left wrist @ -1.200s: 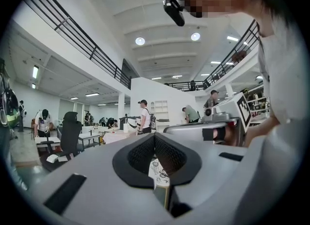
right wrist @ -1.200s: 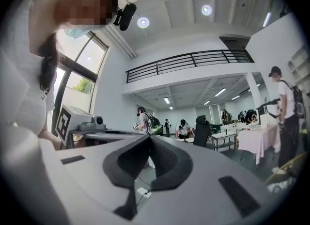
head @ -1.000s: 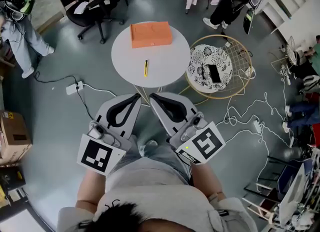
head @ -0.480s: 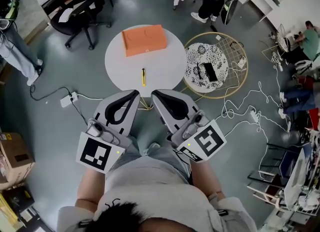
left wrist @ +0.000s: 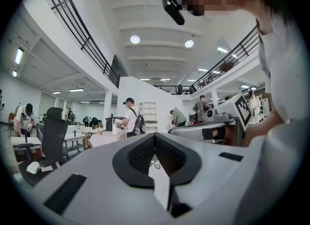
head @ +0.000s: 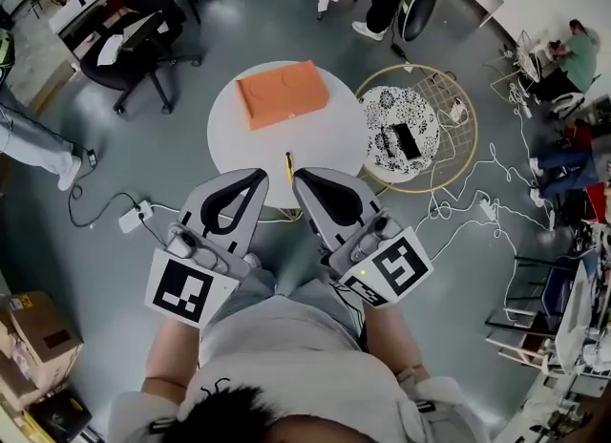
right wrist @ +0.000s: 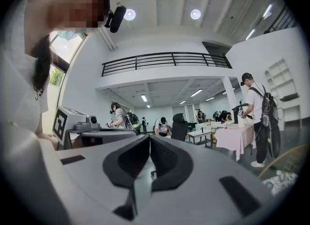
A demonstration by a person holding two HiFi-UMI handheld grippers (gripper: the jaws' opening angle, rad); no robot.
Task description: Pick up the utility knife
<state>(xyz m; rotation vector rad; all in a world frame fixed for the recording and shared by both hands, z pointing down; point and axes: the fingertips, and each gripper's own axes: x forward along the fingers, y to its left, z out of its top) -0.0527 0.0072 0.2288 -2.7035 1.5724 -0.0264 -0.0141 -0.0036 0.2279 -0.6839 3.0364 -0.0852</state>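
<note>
In the head view a yellow utility knife [head: 288, 166] lies near the front edge of a round white table [head: 325, 136]. Behind it on the table sits a flat orange box [head: 283, 94]. My left gripper [head: 259, 176] and right gripper [head: 299, 176] are held side by side in front of me, their tips on either side of the knife's near end and above it. Both are shut with nothing between the jaws. Both gripper views look out level across the hall. The left gripper [left wrist: 155, 135] and right gripper [right wrist: 149, 136] show meeting jaws there, and the knife is not seen.
A gold wire-frame side table [head: 449, 169] with a patterned top and a dark flat device [head: 406, 140] stands right of the white table. A black office chair [head: 143, 26] is at the back left. A power strip [head: 134, 215] and cables [head: 477, 212] lie on the floor. People stand further back.
The white table and knife have drawn closer in the head view; the knife now shows right between the two gripper tips. Both grippers keep the same pose, still shut.
</note>
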